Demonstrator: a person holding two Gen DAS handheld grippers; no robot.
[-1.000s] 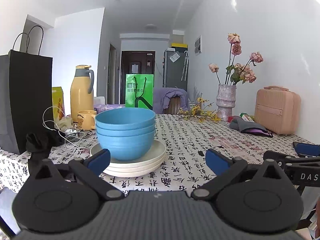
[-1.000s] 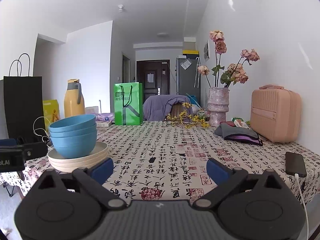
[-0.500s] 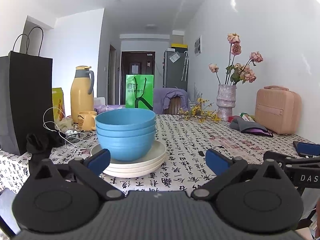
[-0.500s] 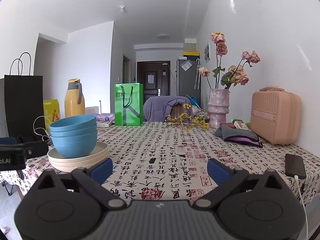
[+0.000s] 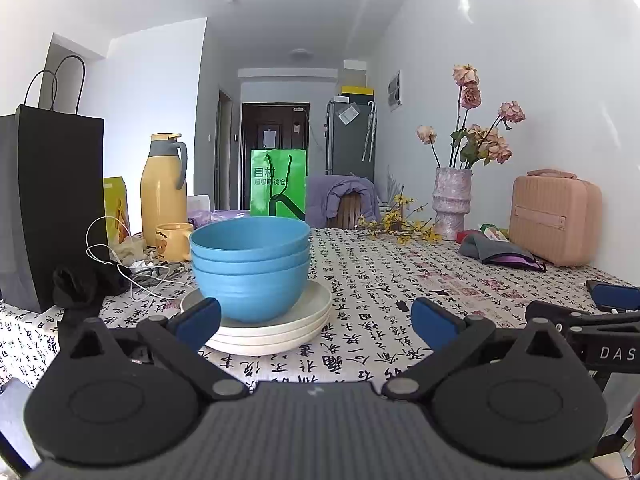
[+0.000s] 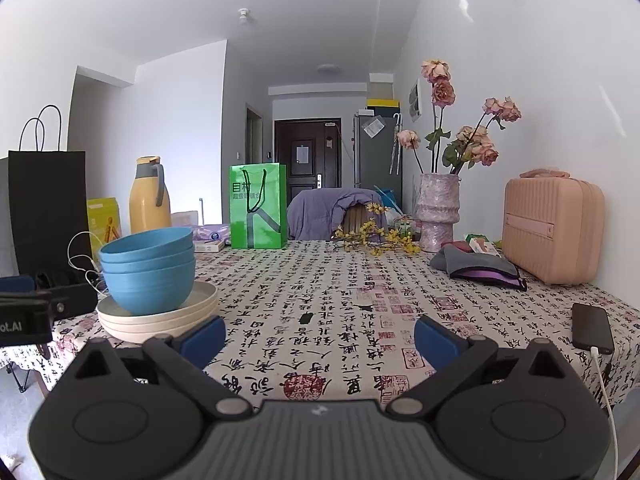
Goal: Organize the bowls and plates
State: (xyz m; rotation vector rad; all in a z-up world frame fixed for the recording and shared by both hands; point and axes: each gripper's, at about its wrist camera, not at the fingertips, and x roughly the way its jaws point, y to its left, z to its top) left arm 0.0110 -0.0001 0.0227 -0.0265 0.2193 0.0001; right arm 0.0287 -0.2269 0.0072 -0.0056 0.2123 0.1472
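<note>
Three nested blue bowls [image 5: 250, 268] stand on a stack of three cream plates [image 5: 280, 330] on the patterned tablecloth. In the right wrist view the bowls [image 6: 150, 270] and plates [image 6: 168, 318] are at the left. My left gripper [image 5: 316, 320] is open and empty, just in front of the stack, its left pad [image 5: 196, 320] near the plates' rim. My right gripper [image 6: 320, 340] is open and empty over the table's near edge, right of the stack. Each gripper shows at the edge of the other's view.
A black paper bag [image 5: 48, 208], yellow thermos [image 5: 162, 192], yellow mug [image 5: 172, 240] and white cables [image 5: 120, 256] stand left of the stack. A green bag [image 6: 258, 210], flower vase [image 6: 436, 210], pink case [image 6: 554, 230], grey pouch [image 6: 480, 266] and phone [image 6: 592, 328] are further off.
Both grippers have drifted very slightly; the stack and the jaws are unchanged.
</note>
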